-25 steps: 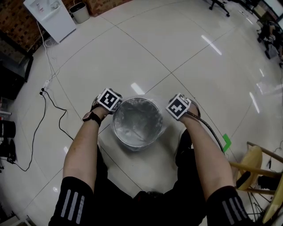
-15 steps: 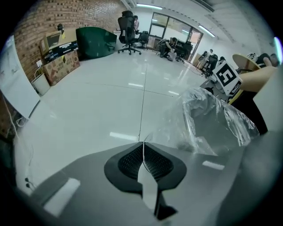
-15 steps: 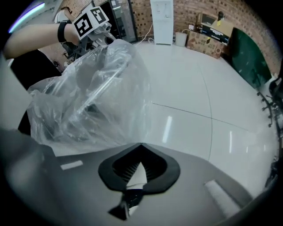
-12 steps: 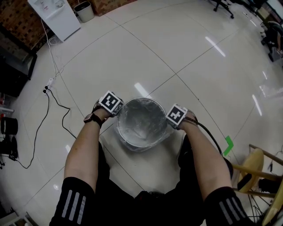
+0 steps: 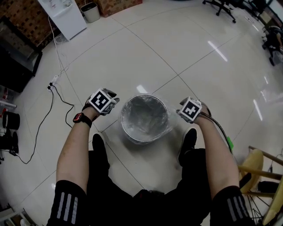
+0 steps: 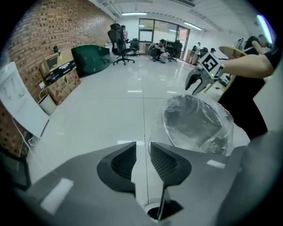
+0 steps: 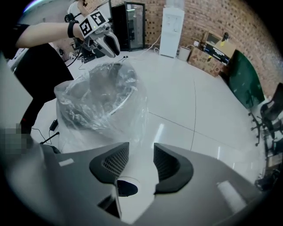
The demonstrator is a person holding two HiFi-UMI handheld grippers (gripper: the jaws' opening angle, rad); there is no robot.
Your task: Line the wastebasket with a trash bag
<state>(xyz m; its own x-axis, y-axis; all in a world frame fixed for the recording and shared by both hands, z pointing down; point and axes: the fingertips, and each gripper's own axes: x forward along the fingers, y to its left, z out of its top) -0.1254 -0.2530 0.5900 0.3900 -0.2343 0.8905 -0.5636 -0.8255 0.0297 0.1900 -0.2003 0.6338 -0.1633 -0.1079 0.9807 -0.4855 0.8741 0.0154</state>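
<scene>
The round wastebasket (image 5: 145,118) stands on the white tiled floor between my feet, with a clear trash bag (image 5: 166,121) inside it and folded over its rim. My left gripper (image 5: 104,102) hangs to the left of the basket, clear of the rim. My right gripper (image 5: 191,110) hangs to the right, also off it. In the left gripper view the jaws (image 6: 143,152) have just been opening and stand a narrow gap apart with only floor between them; the lined basket (image 6: 196,123) lies beyond. In the right gripper view the jaws (image 7: 140,152) have likewise just been opening and hold nothing; the bag's skirt (image 7: 132,110) hangs just past them.
A white cabinet (image 5: 62,15) and a small bin (image 5: 91,11) stand at the back left. A cable (image 5: 53,99) runs over the floor at left. A wooden chair (image 5: 258,170) stands at right, and green tape (image 5: 228,142) marks the floor. Shoes (image 5: 98,148) flank the basket.
Both grippers have let go of the bag at the rim and moved outward from the basket, the left one also upward. Their jaws have parted.
</scene>
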